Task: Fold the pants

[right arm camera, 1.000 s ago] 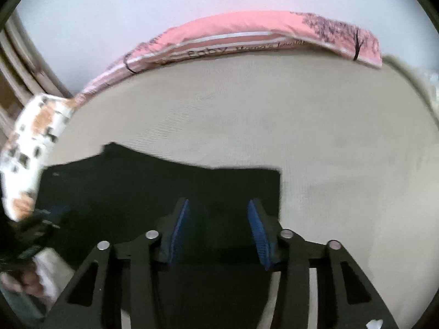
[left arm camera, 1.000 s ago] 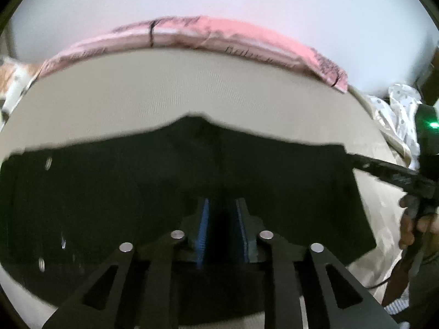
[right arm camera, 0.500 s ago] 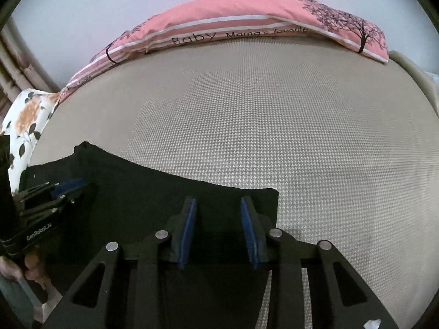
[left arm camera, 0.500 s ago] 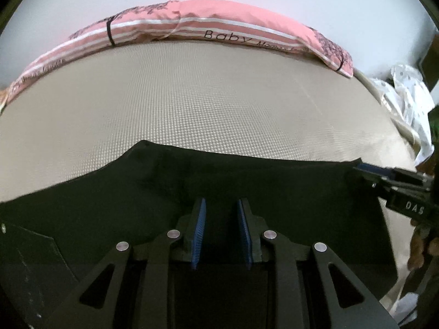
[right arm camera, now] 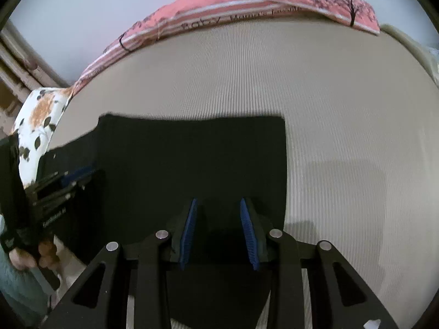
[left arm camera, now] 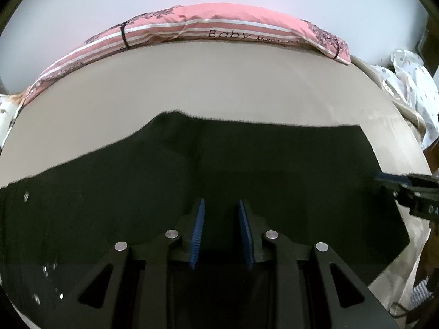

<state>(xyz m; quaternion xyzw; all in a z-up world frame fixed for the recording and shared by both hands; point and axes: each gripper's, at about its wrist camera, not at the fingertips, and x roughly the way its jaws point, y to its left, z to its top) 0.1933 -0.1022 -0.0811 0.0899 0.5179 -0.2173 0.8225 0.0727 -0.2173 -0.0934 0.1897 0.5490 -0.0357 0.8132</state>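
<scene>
Black fabric pants (left arm camera: 247,170) spread on the near beige woven mattress (left arm camera: 219,87), long pink striped pillow (left arm camera: 219,31) along its far edge, white dotted cloth (left arm camera: 417,93) off its right side

Pants (right arm camera: 192,164): black, spread flat on beige woven mattress (right arm camera: 343,137), right edge straight.
Right gripper (right arm camera: 219,233): directly over near edge of pants, blue pads (right arm camera: 189,230) apart, dark cloth between; contact unclear.
Left gripper (right arm camera: 63,186): at left edge of pants, held by a hand (right arm camera: 30,255).
Pink pillow (right arm camera: 247,2): beyond pants, along mattress's far edge.
Floral cloth (right arm camera: 38,120): left of pants.
</scene>
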